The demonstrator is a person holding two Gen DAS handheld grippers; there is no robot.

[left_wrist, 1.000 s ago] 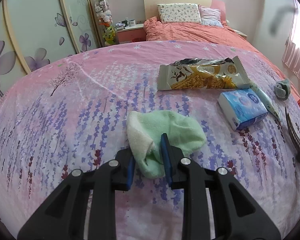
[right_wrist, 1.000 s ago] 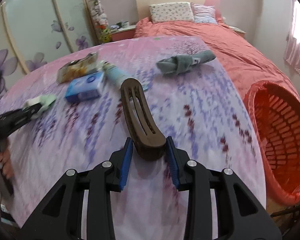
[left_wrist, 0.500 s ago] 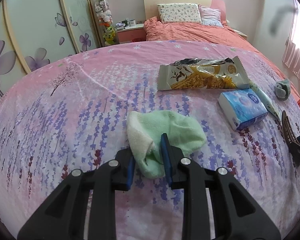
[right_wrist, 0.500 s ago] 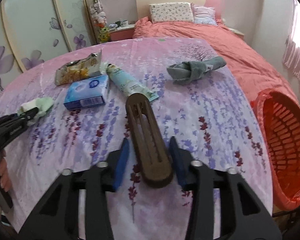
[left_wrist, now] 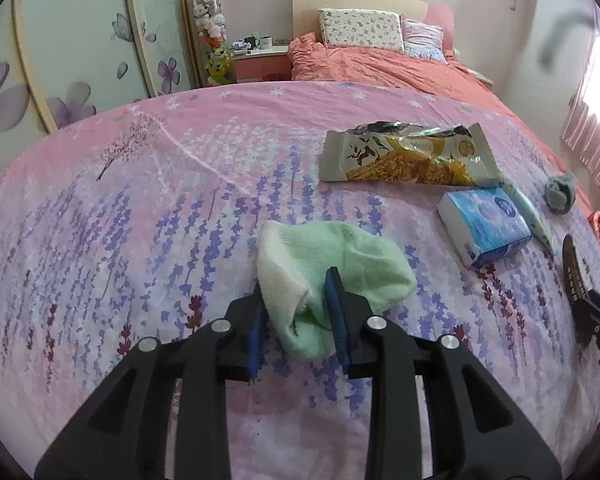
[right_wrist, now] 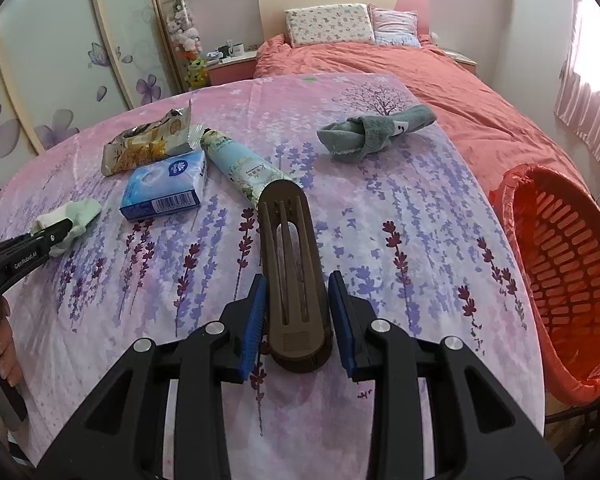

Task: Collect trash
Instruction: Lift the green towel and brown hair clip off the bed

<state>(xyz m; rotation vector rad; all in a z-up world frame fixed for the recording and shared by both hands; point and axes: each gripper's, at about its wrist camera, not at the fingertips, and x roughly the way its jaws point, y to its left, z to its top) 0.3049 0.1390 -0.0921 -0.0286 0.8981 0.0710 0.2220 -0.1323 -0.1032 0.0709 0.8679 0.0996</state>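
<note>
Pinches green sock (left_wrist: 360,256) in left gripper (left_wrist: 296,292), jaws just eased wider, far from red basket (right_wrist: 512,200). Clamps brown hair clip (right_wrist: 312,248) in right gripper (right_wrist: 297,284), jaws just closing, nearer basket. Leaves snack wrapper (right_wrist: 148,148) farthest from basket; shows no trash inside yet.

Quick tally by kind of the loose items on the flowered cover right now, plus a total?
Socks: 2 - green sock, grey sock
Snack wrapper: 1
Tissue pack: 1
Tube: 1
Brown hair clip: 1
Total: 6
</note>
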